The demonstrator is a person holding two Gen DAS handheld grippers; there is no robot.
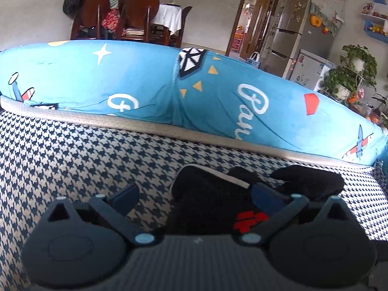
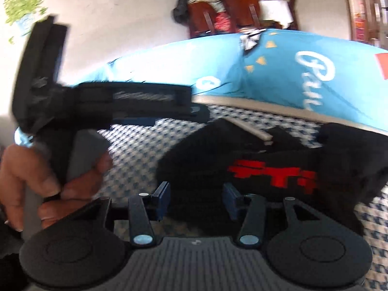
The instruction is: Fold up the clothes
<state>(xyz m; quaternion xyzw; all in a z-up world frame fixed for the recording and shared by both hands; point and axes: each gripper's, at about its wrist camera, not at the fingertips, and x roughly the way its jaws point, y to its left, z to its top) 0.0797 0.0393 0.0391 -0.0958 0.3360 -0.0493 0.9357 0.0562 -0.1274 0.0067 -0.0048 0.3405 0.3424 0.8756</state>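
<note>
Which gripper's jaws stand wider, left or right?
The left gripper: its fingers splay wide apart either side of the black garment. The right gripper stands about half as open, pads not pressing cloth.

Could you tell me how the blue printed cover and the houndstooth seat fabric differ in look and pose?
The blue printed cover is bright blue with scattered stars, triangles and white script; the houndstooth seat fabric is a small, regular dark-blue-and-cream check. The blue printed cover bulges up behind the grey piping, creased where it gathers; the houndstooth seat fabric lies flat and smooth, bearing the black garment. Both are upholstery on the same piece of furniture.
</note>
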